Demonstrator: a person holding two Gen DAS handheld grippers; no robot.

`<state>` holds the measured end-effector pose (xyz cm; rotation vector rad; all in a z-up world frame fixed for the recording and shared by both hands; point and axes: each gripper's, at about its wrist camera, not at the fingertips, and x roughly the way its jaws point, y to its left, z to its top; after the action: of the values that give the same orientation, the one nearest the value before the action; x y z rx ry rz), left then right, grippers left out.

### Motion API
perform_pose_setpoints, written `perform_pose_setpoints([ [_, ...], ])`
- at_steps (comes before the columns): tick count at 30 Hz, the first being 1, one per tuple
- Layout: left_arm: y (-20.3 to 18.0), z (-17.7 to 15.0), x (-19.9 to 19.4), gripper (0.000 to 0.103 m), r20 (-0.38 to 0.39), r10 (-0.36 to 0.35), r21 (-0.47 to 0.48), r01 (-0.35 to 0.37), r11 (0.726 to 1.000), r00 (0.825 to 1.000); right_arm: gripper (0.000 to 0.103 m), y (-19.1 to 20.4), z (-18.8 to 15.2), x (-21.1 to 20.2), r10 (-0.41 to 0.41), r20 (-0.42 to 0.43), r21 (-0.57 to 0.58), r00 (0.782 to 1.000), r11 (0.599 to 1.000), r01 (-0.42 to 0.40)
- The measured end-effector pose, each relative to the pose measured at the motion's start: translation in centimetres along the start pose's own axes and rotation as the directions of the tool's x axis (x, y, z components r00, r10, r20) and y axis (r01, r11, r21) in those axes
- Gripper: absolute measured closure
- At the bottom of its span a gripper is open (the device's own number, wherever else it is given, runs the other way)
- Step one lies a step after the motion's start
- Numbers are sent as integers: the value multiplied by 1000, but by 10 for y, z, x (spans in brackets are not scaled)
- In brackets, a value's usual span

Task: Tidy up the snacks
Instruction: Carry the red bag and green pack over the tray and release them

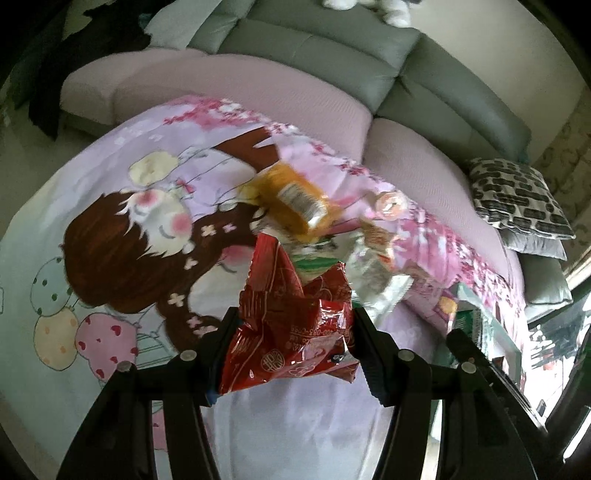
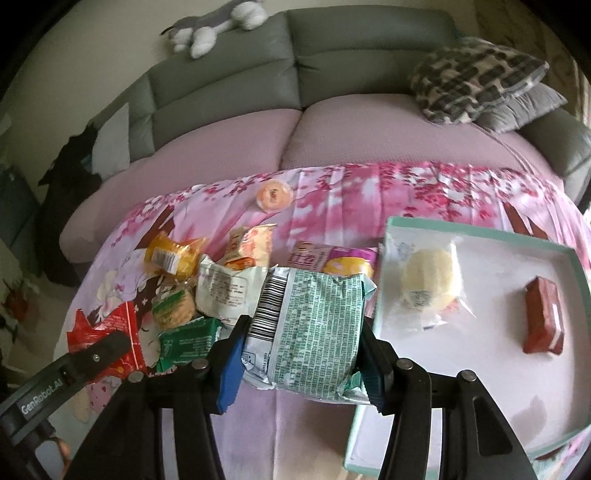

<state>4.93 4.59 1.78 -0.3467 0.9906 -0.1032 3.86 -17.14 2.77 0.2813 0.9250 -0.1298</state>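
Note:
My left gripper (image 1: 291, 347) is shut on a crumpled red snack bag (image 1: 291, 332), held above the cartoon-print cloth (image 1: 110, 229). My right gripper (image 2: 303, 350) is shut on a pale green snack packet (image 2: 314, 328) with a barcode, beside the left edge of a white tray (image 2: 491, 387). The tray holds a round pastry in clear wrap (image 2: 428, 284) and a red bar (image 2: 545, 321). A pile of snacks lies left of the tray: a yellow packet (image 2: 173, 258), a white packet (image 2: 225, 291), a green packet (image 2: 188, 343), a pink packet (image 2: 332, 258). The left gripper's finger (image 2: 99, 350) and red bag (image 2: 107, 332) show at lower left.
An orange jelly cup (image 2: 274, 196) sits alone at the far side of the cloth. A grey sofa (image 2: 332, 55) with pink seat cushions stands behind, with patterned pillows (image 2: 476, 77) at right and a plush toy (image 2: 214, 26) on its back.

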Motion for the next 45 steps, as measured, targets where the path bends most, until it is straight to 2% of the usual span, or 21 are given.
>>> perform_pose_setpoints([
  [6, -27, -1, -4, 42, 12, -20, 60, 20, 998, 1000, 46, -24, 4, -10, -42, -10, 63, 999, 997, 43],
  [11, -48, -4, -6, 42, 9, -36, 110, 35, 993, 999, 46, -53, 9, -21, -108, -8, 123, 994, 986, 108],
  [17, -81, -11, -7, 42, 1, -92, 183, 90, 979, 996, 46, -98, 9, -35, -184, 1, 214, 983, 960, 180],
  [25, -132, -29, -2, 42, -45, -179, 293, 184, 938, 983, 46, -152, 8, -53, -272, 3, 320, 962, 912, 257],
  [33, -178, -55, 11, 42, -102, -225, 399, 247, 883, 969, 46, -207, 0, -72, -374, -13, 428, 927, 836, 343],
  [40, -209, -77, 25, 42, -152, -237, 461, 281, 842, 960, 46, -234, -7, -74, -385, -42, 475, 922, 804, 357],
  [45, -221, -94, 36, 42, -169, -225, 502, 280, 818, 960, 46, -248, -17, -52, -362, -117, 487, 925, 791, 371],
])
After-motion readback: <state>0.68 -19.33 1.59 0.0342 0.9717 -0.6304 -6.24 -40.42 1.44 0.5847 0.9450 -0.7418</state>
